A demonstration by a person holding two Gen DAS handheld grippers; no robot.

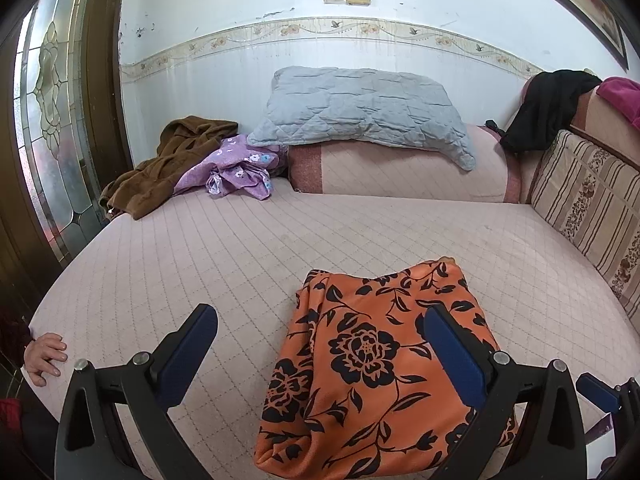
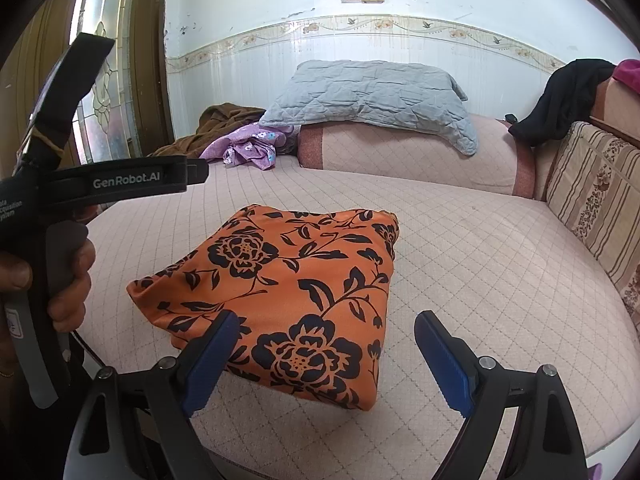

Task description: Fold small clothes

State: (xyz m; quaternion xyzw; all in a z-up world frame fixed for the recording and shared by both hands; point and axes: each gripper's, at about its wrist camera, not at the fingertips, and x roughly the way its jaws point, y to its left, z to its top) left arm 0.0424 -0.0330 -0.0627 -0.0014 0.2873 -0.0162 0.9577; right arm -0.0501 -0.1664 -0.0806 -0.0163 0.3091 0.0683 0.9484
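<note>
Pink quilted bed cover is filling most of both views, with a pale wall behind. Folded orange floral cloth is lying flat on it. Left gripper is hovering with jaws spread wide, nothing between the pads; cloth is sitting under its right finger. Right gripper is also standing released, its left finger over the cloth's near edge. Brown garment and purple flowered garment are lying heaped near a grey pillow.
</note>
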